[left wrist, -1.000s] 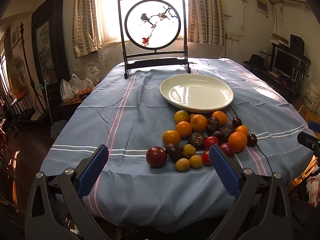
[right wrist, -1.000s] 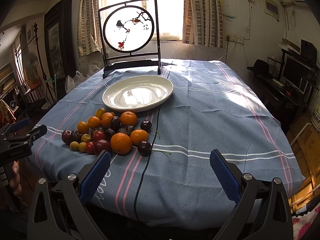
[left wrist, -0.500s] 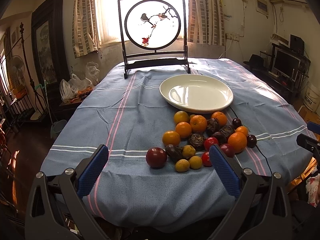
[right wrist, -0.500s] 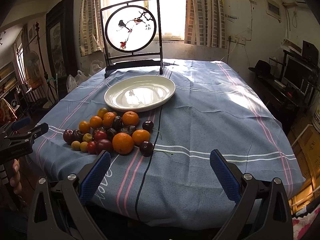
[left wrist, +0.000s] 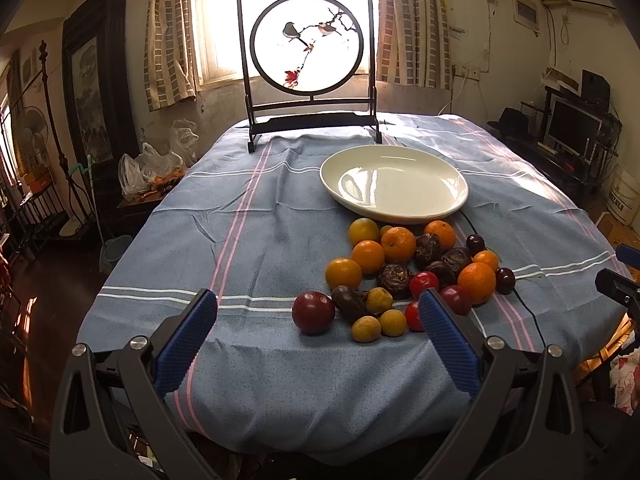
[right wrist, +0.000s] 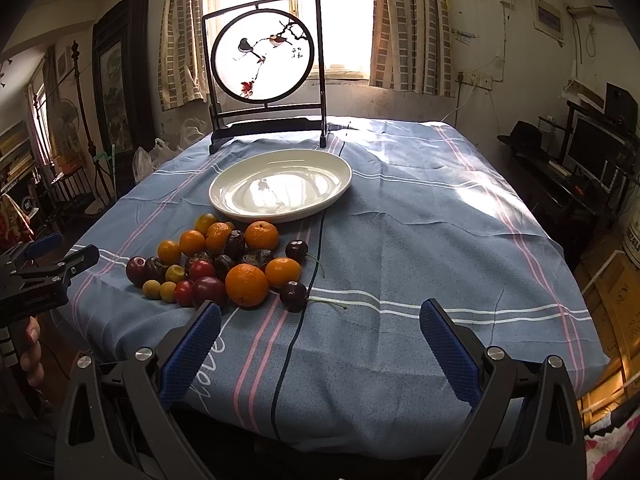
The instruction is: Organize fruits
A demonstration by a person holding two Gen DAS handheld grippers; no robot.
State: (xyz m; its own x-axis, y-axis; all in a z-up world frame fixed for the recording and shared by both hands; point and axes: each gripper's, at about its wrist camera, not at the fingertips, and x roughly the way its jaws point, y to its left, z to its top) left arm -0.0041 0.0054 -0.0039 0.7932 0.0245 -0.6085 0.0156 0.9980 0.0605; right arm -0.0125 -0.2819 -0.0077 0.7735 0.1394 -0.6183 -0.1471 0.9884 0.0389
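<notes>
A heap of fruit [left wrist: 404, 272] [right wrist: 218, 264] lies on the blue striped tablecloth: several oranges, dark red plums, cherries, small yellow fruits and wrinkled dark ones. Just behind it sits an empty white oval plate [left wrist: 394, 184] [right wrist: 280, 186]. My left gripper [left wrist: 318, 340] is open at the table's near edge, its right finger just in front of the heap. My right gripper [right wrist: 320, 344] is open too, with the heap ahead of its left finger and only bare cloth between the fingers.
A dark-framed round screen with painted birds [left wrist: 308, 60] [right wrist: 266, 56] stands at the table's far end before the window. A black cable [right wrist: 296, 320] runs across the cloth. Furniture and a monitor [right wrist: 592, 156] line the right wall; plastic bags [left wrist: 152, 168] sit at the left.
The right wrist view has crept forward and turned slightly, so the heap and plate sit a little further right in it. The left gripper has barely moved. Both stay open.
</notes>
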